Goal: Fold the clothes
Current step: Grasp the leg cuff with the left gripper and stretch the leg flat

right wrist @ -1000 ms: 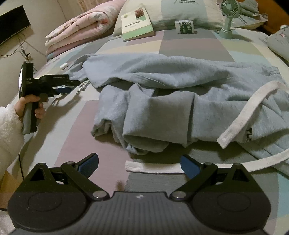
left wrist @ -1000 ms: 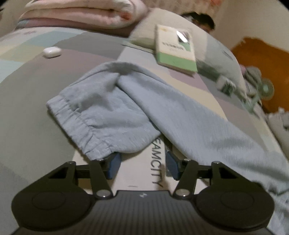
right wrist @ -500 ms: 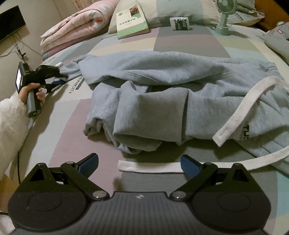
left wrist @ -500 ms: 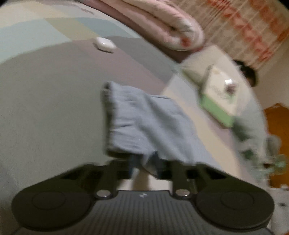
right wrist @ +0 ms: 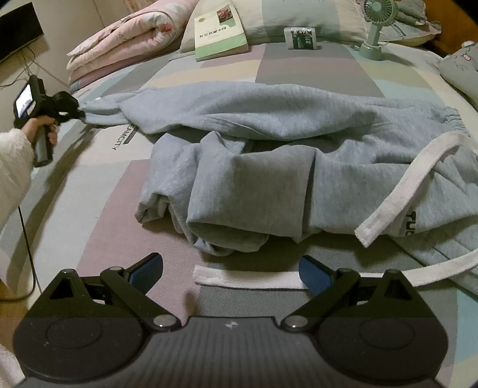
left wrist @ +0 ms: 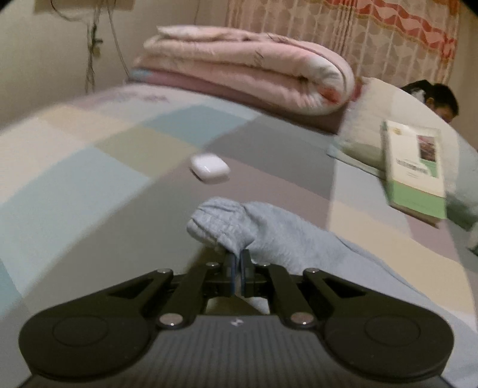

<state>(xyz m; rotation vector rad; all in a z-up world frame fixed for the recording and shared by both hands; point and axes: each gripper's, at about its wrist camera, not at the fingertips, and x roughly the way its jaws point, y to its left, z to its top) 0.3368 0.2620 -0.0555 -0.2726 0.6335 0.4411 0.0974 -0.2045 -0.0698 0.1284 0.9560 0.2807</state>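
Light blue sweatpants lie crumpled across the patchwork bedspread, one leg stretched toward the far left, the other bunched in the middle. My left gripper is shut on the elastic cuff of the stretched leg; the right wrist view shows that gripper in a person's hand at the left edge. A white drawstring runs along the bed between the fingers of my right gripper, which is open and low over the bed, just short of the bunched leg.
A white earbud case lies beyond the cuff. A folded pink quilt, a green-and-white book on a pillow, a small box and a green desk fan sit at the head of the bed.
My left gripper closed on the trouser cuff and pulled it outward to the left, drawing that leg straighter. The right gripper stayed open and nearly still.
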